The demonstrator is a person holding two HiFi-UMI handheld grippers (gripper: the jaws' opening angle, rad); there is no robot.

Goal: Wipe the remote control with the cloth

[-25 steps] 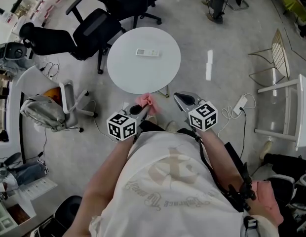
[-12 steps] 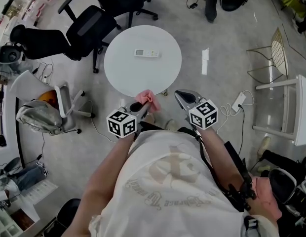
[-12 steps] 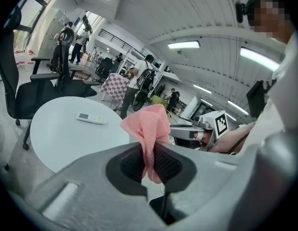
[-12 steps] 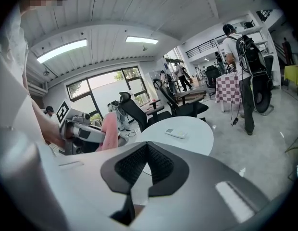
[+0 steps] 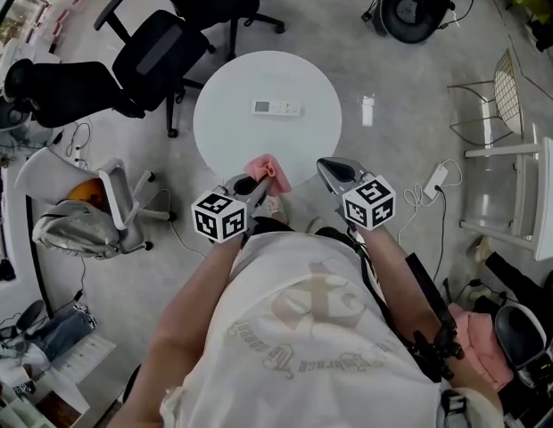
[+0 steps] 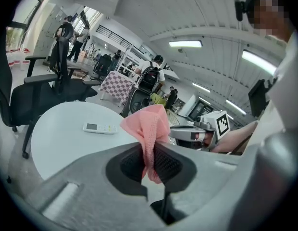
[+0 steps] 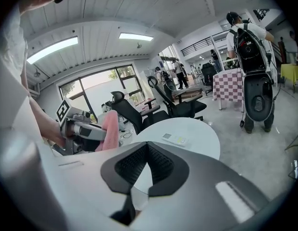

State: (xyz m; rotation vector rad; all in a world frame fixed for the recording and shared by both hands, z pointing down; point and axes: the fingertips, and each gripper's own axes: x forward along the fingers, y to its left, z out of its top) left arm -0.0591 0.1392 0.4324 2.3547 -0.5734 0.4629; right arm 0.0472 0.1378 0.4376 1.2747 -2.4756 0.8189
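A white remote control (image 5: 276, 108) (image 6: 100, 127) (image 7: 175, 139) lies flat near the middle of a round white table (image 5: 230, 132). My left gripper (image 5: 249, 184) (image 6: 150, 159) is shut on a pink cloth (image 5: 267, 171) (image 6: 150, 129) that sticks up from its jaws, just over the table's near edge. My right gripper (image 5: 332, 173) (image 7: 146, 163) is shut with nothing in it and hovers at the near right rim. Both are well short of the remote. The right gripper view also shows the pink cloth (image 7: 108, 129) off to its left.
Black office chairs (image 5: 156, 52) stand beyond and left of the table. A grey chair with a bag (image 5: 80, 210) sits at the left. A wire chair (image 5: 499, 96) and a white table (image 5: 540, 194) are at the right. Cables and a power strip (image 5: 434, 185) lie on the floor. People stand far off.
Both grippers have moved forward toward the table, and the pink cloth now hangs over the table's near edge instead of over the floor. Both stay shut.
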